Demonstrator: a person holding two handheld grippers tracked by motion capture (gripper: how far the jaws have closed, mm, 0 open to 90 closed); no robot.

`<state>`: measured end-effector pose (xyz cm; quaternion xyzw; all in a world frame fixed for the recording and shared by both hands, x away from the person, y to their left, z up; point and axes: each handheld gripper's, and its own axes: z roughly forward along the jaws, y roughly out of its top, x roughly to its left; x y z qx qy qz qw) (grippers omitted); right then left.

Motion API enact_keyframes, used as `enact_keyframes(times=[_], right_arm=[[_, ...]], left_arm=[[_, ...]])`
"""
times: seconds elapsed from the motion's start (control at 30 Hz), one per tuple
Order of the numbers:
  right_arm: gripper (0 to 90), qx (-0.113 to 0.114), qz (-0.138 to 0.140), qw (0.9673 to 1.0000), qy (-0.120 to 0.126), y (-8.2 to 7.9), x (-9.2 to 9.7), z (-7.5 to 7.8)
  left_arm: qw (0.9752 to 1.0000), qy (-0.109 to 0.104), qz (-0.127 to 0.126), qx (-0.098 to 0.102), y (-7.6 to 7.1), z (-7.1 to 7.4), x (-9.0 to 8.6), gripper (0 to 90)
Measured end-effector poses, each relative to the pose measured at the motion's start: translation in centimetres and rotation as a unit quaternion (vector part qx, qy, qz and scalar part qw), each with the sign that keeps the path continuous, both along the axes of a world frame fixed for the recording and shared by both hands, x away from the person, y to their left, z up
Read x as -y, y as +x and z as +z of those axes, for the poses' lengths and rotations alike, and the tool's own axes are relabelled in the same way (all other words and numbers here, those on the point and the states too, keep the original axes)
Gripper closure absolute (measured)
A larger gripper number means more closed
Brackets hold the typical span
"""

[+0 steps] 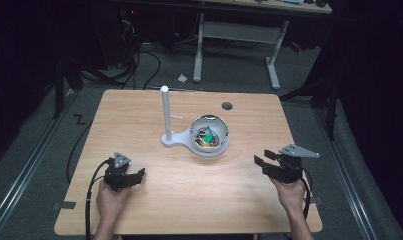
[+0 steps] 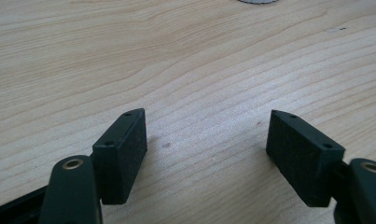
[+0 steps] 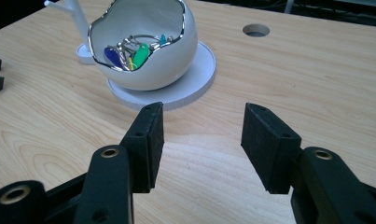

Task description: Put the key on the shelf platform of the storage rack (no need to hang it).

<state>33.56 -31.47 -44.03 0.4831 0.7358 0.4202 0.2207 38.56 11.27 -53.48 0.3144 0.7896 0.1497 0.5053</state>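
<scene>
A white egg-shaped bowl (image 1: 209,134) (image 3: 143,51) with a silver rim sits on a round white base (image 3: 195,79) at mid table. Inside lie several keys with coloured tags (image 3: 132,52). A white post (image 1: 165,112) rises from the same base on the bowl's left. My left gripper (image 1: 139,173) (image 2: 206,140) rests low at the front left, open, with bare wood between its jaws. At the front right, my right gripper (image 1: 260,157) (image 3: 202,126) is open and empty, pointing toward the bowl from a short way off.
The wooden table (image 1: 189,200) has a round cable hole (image 1: 227,105) (image 3: 256,30) at the back right. Cables trail off the front edge from both grippers. Beyond the table stand a desk frame (image 1: 236,37) and floor cables.
</scene>
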Motion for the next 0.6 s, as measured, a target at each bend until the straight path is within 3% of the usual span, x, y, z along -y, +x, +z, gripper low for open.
enact_keyframes(times=[0.6], right_arm=[[49.1,-0.025,-0.003,0.9996,-0.011,0.6,-1.3,-3.8]], left_arm=[[1.0,0.001,0.0,0.0,0.0,0.0,0.0,29.2]])
